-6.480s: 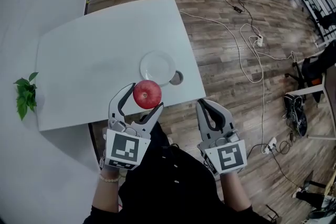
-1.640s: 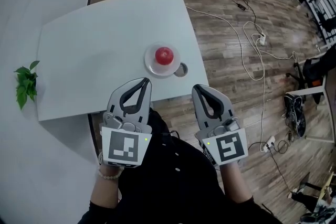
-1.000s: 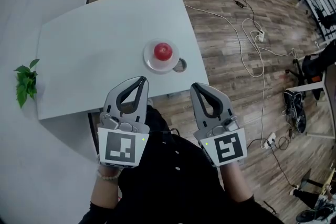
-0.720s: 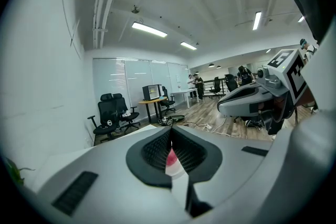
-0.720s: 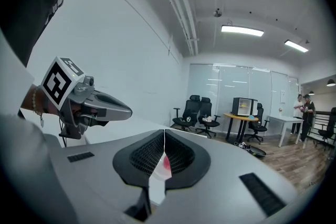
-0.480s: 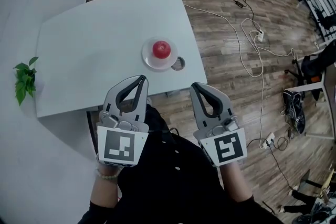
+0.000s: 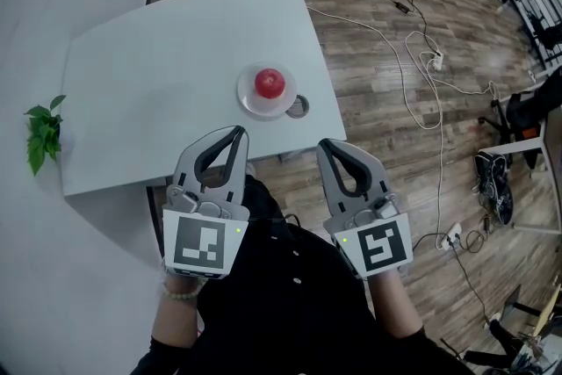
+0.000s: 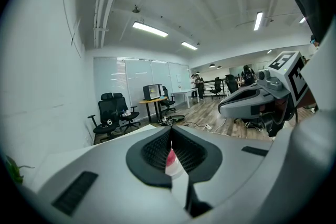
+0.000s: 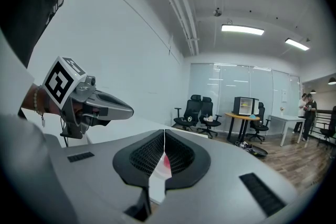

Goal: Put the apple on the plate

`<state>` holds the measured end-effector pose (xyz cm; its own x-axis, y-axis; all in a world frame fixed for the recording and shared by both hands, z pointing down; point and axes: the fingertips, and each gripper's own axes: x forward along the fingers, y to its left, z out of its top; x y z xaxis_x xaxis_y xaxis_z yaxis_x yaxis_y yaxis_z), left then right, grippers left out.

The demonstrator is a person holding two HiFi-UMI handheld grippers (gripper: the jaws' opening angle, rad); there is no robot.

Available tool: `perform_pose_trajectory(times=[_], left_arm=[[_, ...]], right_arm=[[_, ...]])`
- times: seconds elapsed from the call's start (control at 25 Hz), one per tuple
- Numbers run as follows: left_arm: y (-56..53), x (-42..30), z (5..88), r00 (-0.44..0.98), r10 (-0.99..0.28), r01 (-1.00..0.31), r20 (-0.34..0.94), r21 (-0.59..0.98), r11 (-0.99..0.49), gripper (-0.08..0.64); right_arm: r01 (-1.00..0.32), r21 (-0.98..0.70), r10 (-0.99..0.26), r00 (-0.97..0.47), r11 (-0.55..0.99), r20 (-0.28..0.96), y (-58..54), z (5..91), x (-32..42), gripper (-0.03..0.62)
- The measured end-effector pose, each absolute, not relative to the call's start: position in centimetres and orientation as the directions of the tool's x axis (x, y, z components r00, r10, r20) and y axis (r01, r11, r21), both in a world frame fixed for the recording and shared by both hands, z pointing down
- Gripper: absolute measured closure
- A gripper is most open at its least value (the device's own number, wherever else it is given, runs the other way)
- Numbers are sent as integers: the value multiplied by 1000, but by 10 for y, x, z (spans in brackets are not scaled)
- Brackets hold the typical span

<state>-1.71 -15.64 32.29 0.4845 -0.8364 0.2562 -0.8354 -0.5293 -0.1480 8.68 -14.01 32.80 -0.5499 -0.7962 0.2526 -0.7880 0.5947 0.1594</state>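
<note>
Sitting on plate (image 7: 244, 98), apple (image 7: 270, 82) no longer gripped.

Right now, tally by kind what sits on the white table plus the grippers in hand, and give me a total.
apple: 1
plate: 1
grippers, the left gripper and the right gripper, both shut and empty: 2
Total: 4

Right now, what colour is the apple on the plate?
Red; the apple on the white plate shows best in the head view.
</note>
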Motion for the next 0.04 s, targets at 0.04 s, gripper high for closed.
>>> perform_pose_trajectory(times=[0.04], left_arm=[[-156,-17,323,484,-836,-835,257,-148,-529,545]], right_arm=[[-788,159,-796,-550,595,254,-140,329,87,549]])
